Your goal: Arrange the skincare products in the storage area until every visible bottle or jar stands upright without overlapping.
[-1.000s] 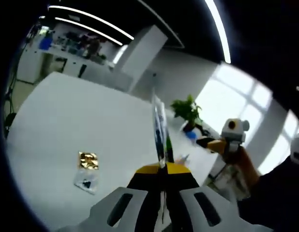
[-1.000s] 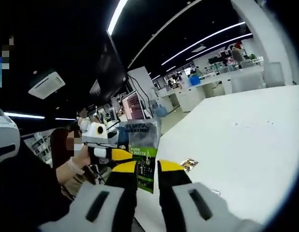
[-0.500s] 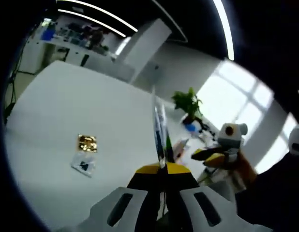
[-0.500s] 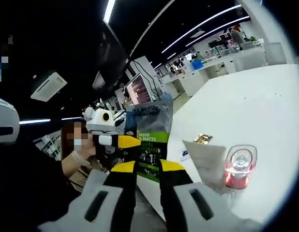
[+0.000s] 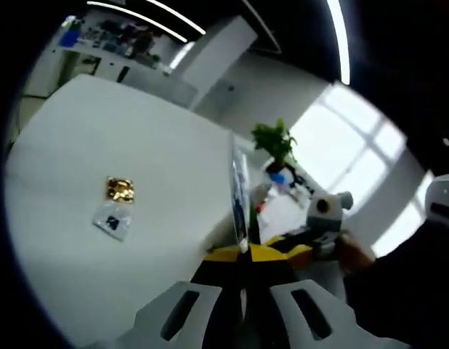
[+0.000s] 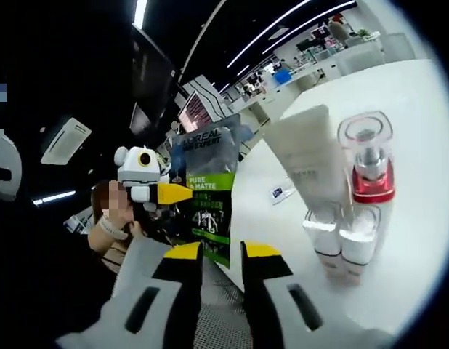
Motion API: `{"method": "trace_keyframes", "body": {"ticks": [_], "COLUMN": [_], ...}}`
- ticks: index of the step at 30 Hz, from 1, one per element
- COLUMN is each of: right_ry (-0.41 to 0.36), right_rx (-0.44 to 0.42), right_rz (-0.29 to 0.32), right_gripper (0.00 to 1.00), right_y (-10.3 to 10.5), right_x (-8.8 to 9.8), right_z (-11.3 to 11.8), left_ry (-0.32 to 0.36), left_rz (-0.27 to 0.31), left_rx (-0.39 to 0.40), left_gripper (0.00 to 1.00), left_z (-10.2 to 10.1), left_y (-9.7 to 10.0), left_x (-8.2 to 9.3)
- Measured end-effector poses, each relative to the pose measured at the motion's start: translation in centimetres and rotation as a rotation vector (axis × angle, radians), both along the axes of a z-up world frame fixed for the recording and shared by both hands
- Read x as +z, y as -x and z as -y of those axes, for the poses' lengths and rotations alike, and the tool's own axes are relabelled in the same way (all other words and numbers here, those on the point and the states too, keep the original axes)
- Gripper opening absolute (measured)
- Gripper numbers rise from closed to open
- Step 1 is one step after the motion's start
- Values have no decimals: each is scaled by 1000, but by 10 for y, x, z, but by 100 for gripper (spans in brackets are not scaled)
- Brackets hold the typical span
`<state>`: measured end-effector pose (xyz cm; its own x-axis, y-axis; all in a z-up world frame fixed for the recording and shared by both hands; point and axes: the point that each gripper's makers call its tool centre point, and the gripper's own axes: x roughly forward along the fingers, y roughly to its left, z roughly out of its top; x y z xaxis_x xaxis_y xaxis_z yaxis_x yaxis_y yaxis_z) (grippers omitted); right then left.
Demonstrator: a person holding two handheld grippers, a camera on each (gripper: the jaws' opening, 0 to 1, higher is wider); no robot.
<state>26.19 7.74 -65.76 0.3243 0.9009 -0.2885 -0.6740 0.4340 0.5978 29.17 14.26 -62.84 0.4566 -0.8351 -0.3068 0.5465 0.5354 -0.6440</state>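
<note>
My left gripper [image 5: 243, 253] is shut on a thin sachet [image 5: 239, 196], seen edge-on above the white table [image 5: 72, 276]. In the right gripper view the same sachet [image 6: 208, 189] faces me, dark with a green band, pinched at its side by the left gripper [image 6: 177, 193]. My right gripper [image 6: 222, 251] stands open, and the sachet's lower edge hangs just beyond its tips. An upright white tube [image 6: 309, 156] and a clear bottle with a red base [image 6: 370, 163] stand on the table [image 6: 421, 240] to the right, behind two white caps [image 6: 330, 233].
A gold sachet [image 5: 120, 189] and a small pale sachet [image 5: 113, 219] lie flat on the table. The pale sachet [image 6: 280, 192] also lies behind the tube. A potted plant [image 5: 274, 142] stands past the far edge. A person's hand [image 6: 112, 225] holds the left gripper.
The right gripper view has swung toward the table, so the tube and red-based bottle now stand large and close. The left gripper still holds the sachet; the right gripper sits lower in its view.
</note>
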Motion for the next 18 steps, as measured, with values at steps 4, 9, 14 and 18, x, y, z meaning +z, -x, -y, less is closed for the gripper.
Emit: {"method": "trace_keyframes", "body": {"ticks": [4, 9, 14, 18], "right_ry": [4, -85, -197, -228], "right_rx": [24, 36, 58, 69], "right_rz": [-15, -60, -93, -101], "right_gripper": [23, 19, 10, 7], "right_y": [5, 9, 15, 17], "right_x": [-7, -1, 14, 18], "right_z": [-6, -12, -15, -14], "left_ry": [16, 95, 130, 154], "left_rz": [-12, -32, -42, -49], "left_rx": [-33, -86, -108, -114], "left_gripper": [0, 0, 0, 0], "left_z": [5, 16, 21, 21], "left_y": [6, 14, 19, 20], "left_x": [0, 8, 10, 12]}}
